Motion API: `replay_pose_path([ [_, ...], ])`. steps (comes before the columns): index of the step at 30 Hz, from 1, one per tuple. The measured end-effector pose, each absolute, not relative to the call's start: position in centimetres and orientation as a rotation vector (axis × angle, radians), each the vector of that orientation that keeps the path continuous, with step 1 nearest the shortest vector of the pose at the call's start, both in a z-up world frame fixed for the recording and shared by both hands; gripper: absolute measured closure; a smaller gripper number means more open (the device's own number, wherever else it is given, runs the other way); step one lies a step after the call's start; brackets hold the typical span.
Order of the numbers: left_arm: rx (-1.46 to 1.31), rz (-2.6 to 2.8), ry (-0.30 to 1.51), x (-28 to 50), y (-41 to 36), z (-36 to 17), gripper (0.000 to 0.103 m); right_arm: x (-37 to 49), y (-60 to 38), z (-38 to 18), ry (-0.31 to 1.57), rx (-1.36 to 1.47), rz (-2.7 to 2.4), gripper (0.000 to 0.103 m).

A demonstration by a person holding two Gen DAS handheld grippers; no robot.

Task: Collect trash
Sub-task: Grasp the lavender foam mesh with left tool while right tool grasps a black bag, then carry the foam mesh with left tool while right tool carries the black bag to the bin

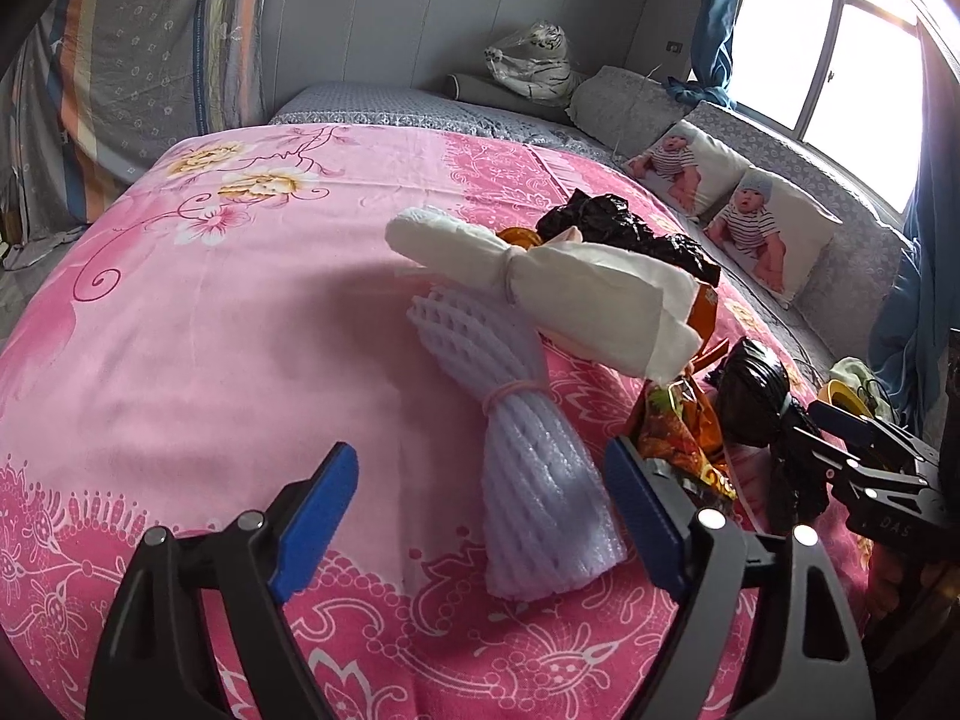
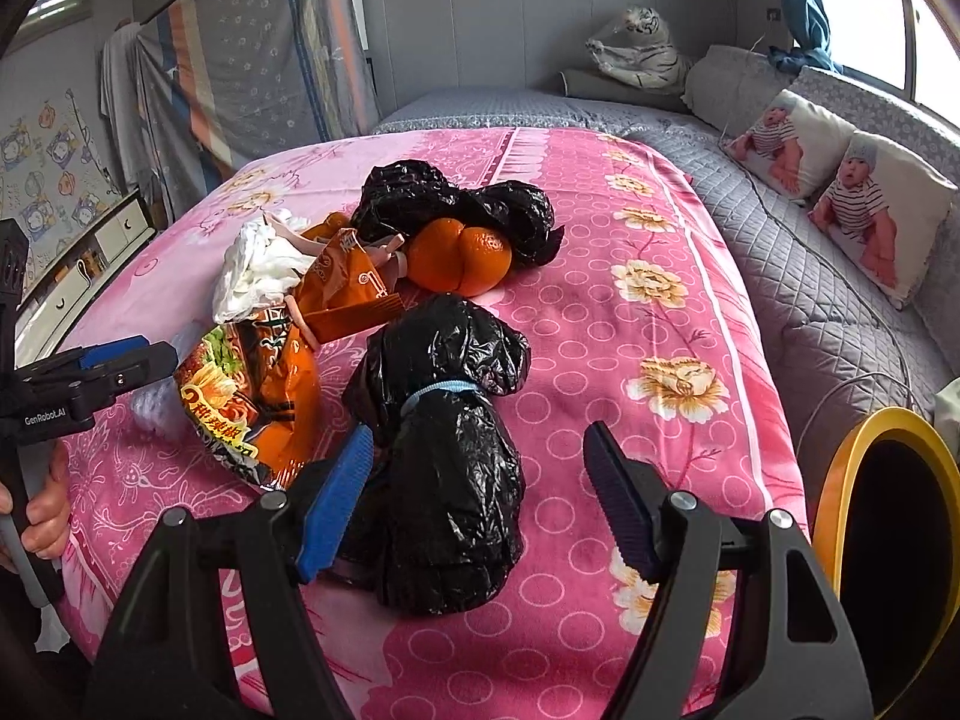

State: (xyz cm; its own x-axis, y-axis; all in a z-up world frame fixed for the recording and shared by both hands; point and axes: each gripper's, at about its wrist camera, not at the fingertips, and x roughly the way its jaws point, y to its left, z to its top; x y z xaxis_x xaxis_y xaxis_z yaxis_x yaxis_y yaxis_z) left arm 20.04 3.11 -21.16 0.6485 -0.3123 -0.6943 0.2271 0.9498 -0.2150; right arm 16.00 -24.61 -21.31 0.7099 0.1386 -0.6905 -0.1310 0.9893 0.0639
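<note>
Showing: a heap of tied-up trash on a bed with a pink floral cover point(image 1: 198, 360), a handheld gripper poised over each side of it.
Foam netting point(image 1: 528, 456): a pale lilac bundle of foam fruit netting cinched by a pink band, lying at the near left of the heap. It looks very light, springy and crushable; the banded waist seems the surest place to hold it.
Left gripper point(image 1: 480, 516): jaws apart, the netting's near end lying between the blue pads, neither pad pressing on it.
Black bag bundle point(image 2: 444, 468): crinkled black plastic tied at the middle with a blue band, near right of the heap. Likely light, soft and slippery; the tied waist or the bulky near end should take a grip best.
Right gripper point(image 2: 480, 498): jaws apart and straddling the bundle's near end, the left pad just beside the plastic, the right pad clear.
White paper roll point(image 1: 540, 288): tied at its centre, resting across the heap behind the netting.
Orange wrapper point(image 2: 258, 396): a glossy noodle packet, crumpled, between the two bundles.
Farther back: two oranges point(image 2: 462, 264) against a second black bag point(image 2: 456, 198).
Bin point(image 2: 888, 540): a yellow-rimmed opening at the near right, off the bed's edge.
</note>
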Motion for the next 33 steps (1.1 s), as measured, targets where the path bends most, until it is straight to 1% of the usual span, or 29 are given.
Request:
replay_pose_path([
  [5,-0.116,-0.316,0.834,20.5,2.8,-21.5,0.029,16.7,-24.5,-21.9,0.788,0.02,0.157,0.036],
  [7,-0.125,-0.322,0.846,20.9,2.8,-21.7,0.034,16.8,-24.5,-21.9,0.789,0.021,0.16,0.037],
  [8,-0.131,-0.324,0.851,21.0,2.8,-21.8,0.035,16.9,-24.4,-22.0,0.789,0.019,0.163,0.04],
  [10,-0.14,-0.329,0.859,21.4,2.7,-21.9,0.042,17.0,-24.2,-22.1,0.794,0.016,0.168,0.043],
  [14,-0.133,-0.327,0.872,22.0,2.2,-22.0,0.047,17.3,-23.8,-22.3,0.798,0.015,0.172,0.046],
  [15,-0.132,-0.332,0.877,22.1,2.0,-22.0,0.052,17.4,-23.8,-22.4,0.799,0.017,0.172,0.051],
  [16,-0.132,-0.337,0.881,22.2,1.9,-22.0,0.059,17.5,-23.8,-22.4,0.801,0.017,0.173,0.053],
  [17,-0.132,-0.342,0.885,22.3,1.8,-22.0,0.062,17.5,-23.7,-22.5,0.802,0.016,0.173,0.057],
  [18,-0.132,-0.346,0.888,22.3,1.7,-22.0,0.069,17.5,-23.7,-22.5,0.802,0.015,0.173,0.06],
  [24,-0.138,-0.335,0.883,22.0,1.6,-21.7,0.076,17.4,-24.0,-22.5,0.794,0.033,0.173,0.076],
  [27,-0.178,-0.342,0.874,21.4,2.2,-20.9,0.077,16.8,-24.2,-21.8,0.748,0.031,0.153,0.078],
  [33,-0.21,-0.318,0.794,19.4,3.7,-18.7,0.077,15.6,-24.6,-20.2,0.689,0.05,0.158,0.078],
])
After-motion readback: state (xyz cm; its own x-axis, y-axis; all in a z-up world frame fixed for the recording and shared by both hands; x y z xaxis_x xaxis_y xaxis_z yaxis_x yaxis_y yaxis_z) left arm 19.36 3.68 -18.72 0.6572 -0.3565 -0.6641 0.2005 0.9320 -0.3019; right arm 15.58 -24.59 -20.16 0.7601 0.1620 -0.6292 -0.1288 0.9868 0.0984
